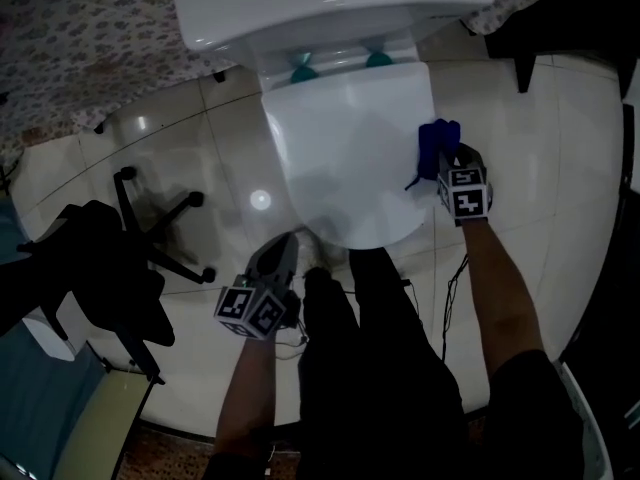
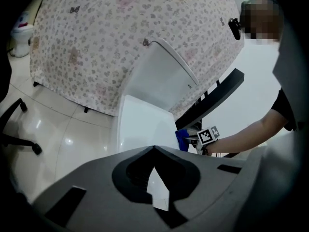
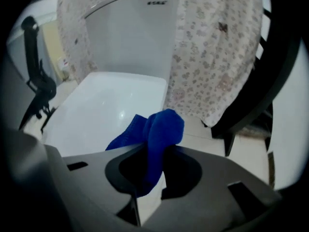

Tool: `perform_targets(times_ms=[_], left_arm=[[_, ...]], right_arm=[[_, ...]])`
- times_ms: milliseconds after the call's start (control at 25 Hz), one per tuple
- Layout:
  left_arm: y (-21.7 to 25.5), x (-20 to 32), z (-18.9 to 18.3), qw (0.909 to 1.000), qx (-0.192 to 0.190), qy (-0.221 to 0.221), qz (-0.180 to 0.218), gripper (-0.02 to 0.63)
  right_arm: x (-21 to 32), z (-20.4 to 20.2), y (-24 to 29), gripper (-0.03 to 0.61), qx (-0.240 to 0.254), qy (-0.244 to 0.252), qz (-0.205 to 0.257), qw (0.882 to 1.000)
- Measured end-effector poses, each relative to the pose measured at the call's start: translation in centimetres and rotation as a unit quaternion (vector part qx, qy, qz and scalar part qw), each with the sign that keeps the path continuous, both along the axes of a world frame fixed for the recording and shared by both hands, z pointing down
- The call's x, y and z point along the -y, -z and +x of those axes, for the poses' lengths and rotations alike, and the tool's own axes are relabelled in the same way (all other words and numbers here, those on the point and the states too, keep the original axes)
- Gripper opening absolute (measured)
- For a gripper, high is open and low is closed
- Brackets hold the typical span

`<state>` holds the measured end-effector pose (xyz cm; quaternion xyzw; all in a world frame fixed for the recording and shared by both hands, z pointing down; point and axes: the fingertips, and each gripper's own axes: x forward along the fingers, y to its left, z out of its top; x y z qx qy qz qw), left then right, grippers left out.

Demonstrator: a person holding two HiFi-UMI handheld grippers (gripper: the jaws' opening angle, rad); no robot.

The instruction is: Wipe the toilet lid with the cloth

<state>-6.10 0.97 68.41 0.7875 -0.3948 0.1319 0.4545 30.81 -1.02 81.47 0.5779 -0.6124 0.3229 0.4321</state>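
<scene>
- The toilet lid (image 1: 335,158) is lying bare across its middle and left.
- The blue cloth (image 1: 433,140), in the right gripper (image 1: 447,164), is occupying its right edge.
- The cistern (image 1: 330,3) is blocking the rear; an office chair (image 1: 100,268) is crowding the left floor.

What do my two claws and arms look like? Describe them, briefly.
Grey left claw and grey right claw: moulded bodies, each bearing a cube of black-and-white square markers. A thin dark cable trails near the right one. Dark short sleeve; forearms bare.
</scene>
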Motion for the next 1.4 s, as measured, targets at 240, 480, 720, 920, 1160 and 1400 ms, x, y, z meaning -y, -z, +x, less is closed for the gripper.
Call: perform_targets(times_ms=[240, 480, 720, 920, 1160, 1400], left_arm=[[-2.2, -0.9, -1.7, 0.9988, 0.014, 0.037, -0.029, 0.000], [-3.5, -1.8, -3.2, 0.9951, 0.008, 0.085, -0.049, 0.000], [-4.8, -3.2, -7.3, 0.9877, 0.016, 0.138, -0.071, 0.000], [-5.2, -4.2, -8.7, 0.9904, 0.029, 0.119, -0.065, 0.000], [-5.3, -4.2, -8.2, 0.9927, 0.015, 0.107, -0.053, 0.000], [-5.3, -5.0, -5.6, 0.9944, 0.001, 0.088, -0.058, 0.000]], right_arm=[[0.2, -0.6, 0.9, 0.069, -0.054, 0.055, 0.001, 0.997], [0.1, -11.1, 6.4, 0.067, 0.103, 0.017, 0.091, 0.990], [-3.7, -28.8, 8.6, 0.067, 0.296, 0.060, 0.066, 0.951], [-7.0, -34.6, 2.8, 0.067, 0.298, 0.052, -0.003, 0.953], [-9.0, -28.8, -0.6, 0.069, 0.227, 0.067, -0.017, 0.971], [-10.7, -19.6, -0.6, 0.069, 0.187, 0.045, 0.004, 0.981]])
